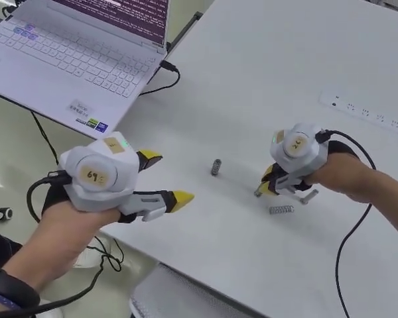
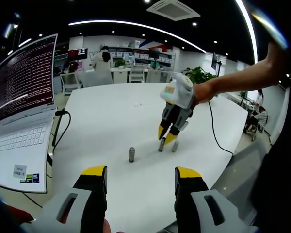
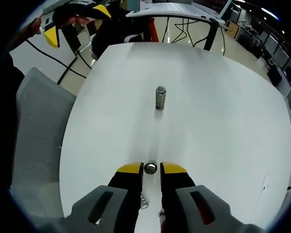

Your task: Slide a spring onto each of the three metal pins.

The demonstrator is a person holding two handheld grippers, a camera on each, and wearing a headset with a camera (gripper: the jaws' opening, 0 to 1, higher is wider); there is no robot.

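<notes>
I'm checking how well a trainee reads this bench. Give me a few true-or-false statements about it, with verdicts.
1. The left gripper is open and empty. True.
2. The right gripper hangs wide open. False: it is shut on a pin.
3. Every spring sits on a pin. False: a loose spring lies on the table.
4. A pin wearing a spring stands upright. True.
5. The laptop is closed. False: it is open, screen lit.
</notes>
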